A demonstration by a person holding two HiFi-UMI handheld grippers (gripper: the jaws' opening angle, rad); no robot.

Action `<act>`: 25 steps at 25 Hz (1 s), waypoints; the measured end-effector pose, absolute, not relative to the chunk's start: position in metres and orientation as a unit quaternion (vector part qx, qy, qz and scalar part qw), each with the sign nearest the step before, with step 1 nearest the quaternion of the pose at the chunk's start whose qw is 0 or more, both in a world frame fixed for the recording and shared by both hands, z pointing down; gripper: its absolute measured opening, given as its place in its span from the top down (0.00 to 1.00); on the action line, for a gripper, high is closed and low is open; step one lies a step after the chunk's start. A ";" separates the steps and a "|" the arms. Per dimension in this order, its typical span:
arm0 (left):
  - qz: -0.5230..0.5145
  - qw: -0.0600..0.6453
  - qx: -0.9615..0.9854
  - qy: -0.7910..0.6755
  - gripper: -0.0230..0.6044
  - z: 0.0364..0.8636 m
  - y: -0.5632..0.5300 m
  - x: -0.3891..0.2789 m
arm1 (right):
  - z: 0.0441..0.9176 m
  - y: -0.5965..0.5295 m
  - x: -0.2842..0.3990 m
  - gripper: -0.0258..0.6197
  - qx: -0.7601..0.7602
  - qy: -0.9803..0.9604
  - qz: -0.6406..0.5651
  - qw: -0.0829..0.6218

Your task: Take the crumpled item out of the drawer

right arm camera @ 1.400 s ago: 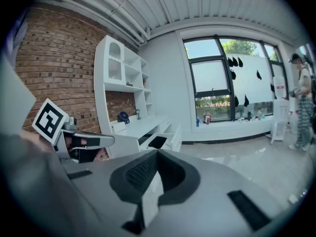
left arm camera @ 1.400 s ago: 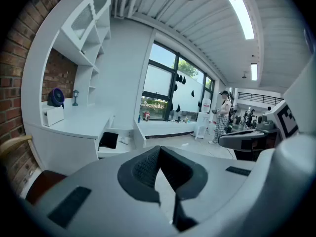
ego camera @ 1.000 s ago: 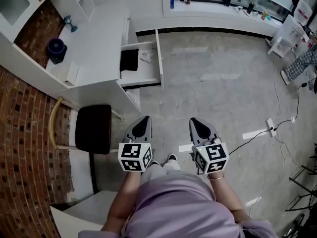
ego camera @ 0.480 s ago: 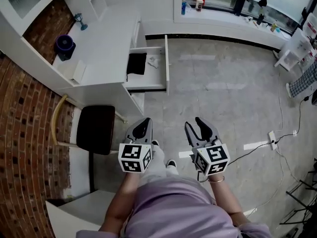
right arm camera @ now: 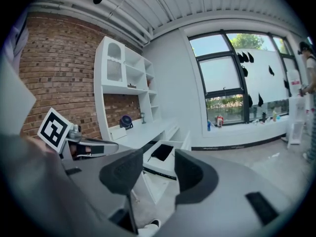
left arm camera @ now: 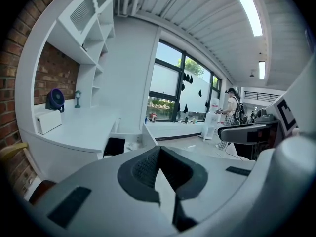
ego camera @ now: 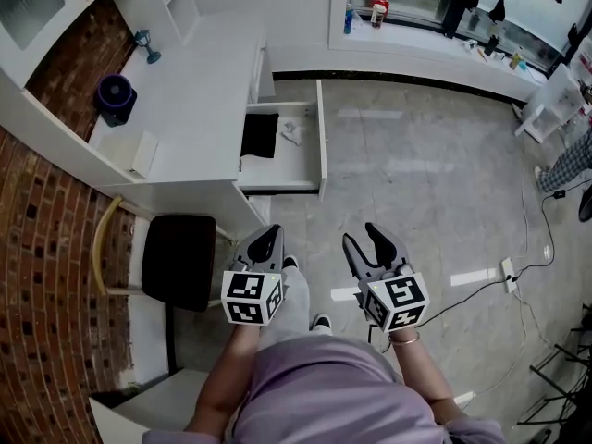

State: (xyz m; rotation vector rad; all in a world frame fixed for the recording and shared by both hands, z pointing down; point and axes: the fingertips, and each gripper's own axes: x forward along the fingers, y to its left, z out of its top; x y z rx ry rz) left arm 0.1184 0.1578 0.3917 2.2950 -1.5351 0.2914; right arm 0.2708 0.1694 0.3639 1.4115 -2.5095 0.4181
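The white desk drawer (ego camera: 321, 141) stands pulled open, well ahead of both grippers. Inside lie a small crumpled white item (ego camera: 292, 135) and a flat black item (ego camera: 260, 135). My left gripper (ego camera: 268, 236) is shut and empty, held low in front of the person's body. My right gripper (ego camera: 367, 239) is beside it, its jaws opening with nothing between them. The left gripper view shows the drawer (left arm camera: 148, 135) far off with the black item (left arm camera: 114, 146). In the right gripper view, the drawer (right arm camera: 185, 142) and black item (right arm camera: 162, 152) show between the fingers (right arm camera: 123, 172).
A chair with a black seat (ego camera: 180, 257) stands between me and the white desk (ego camera: 185, 91). On the desk are a blue fan (ego camera: 114, 93) and a white box (ego camera: 129, 153). Bottles (ego camera: 375, 9) line the windowsill. A cable and power strip (ego camera: 507, 268) lie on the floor at right.
The right gripper's jaws went from shut to apart. The desk and drawer have slid lower in the head view as the person walked closer. The left gripper stayed shut.
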 end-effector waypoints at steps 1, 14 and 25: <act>0.103 0.183 0.812 -0.544 0.96 0.394 0.147 0.113 | 0.364 0.157 0.265 0.66 0.482 -0.857 0.140 0.118; 0.101 0.202 0.814 -0.535 0.96 0.403 0.029 0.049 | 0.369 0.041 0.197 0.66 0.481 -0.854 0.119 0.157; 0.101 0.209 0.824 -0.517 0.96 0.410 -0.017 0.024 | 0.377 -0.006 0.168 0.66 0.490 -0.846 0.112 0.179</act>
